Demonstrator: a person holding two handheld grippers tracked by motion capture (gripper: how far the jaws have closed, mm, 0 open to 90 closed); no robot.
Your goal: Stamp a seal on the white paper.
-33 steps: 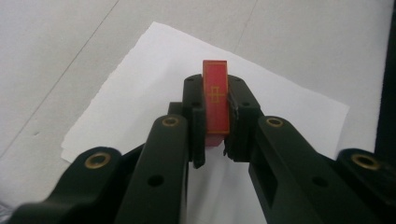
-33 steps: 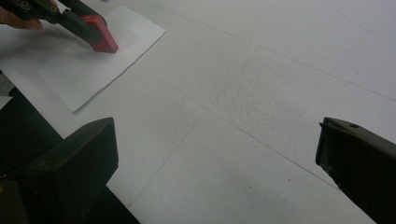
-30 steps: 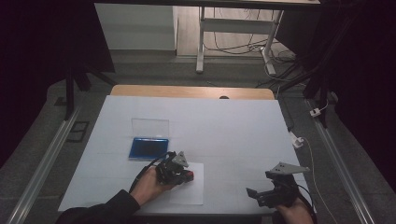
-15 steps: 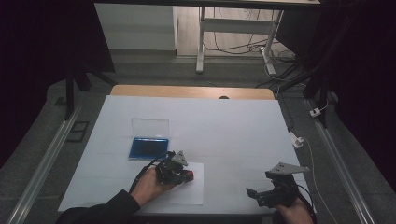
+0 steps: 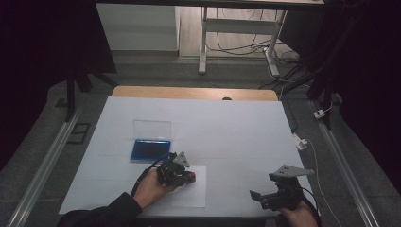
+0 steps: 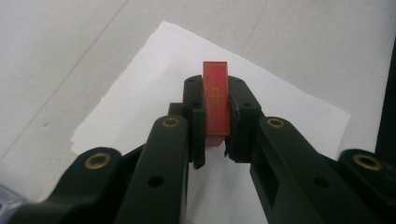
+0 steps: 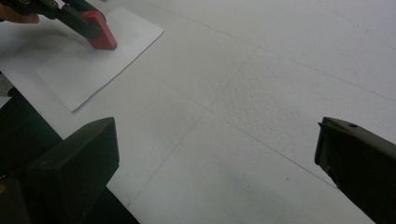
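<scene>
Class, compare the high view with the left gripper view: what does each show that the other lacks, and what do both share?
High view alone: the blue tray with its clear lid behind it, and the right gripper with its fingers apart. Left gripper view alone: the gold lines on the red block. Both: the left gripper clamping that block over the white paper sheet on the table.

Grippers: 2 (left [image 5: 182, 174], right [image 5: 265, 196]) | red block [image 6: 216, 99]: 1 | paper sheet [image 5: 194, 195]: 1 | blue tray [image 5: 150, 150]: 1 | clear lid [image 5: 152, 128]: 1

red stamp [image 6: 216, 100], white paper [image 5: 196, 191], blue tray [image 5: 151, 150]
</scene>
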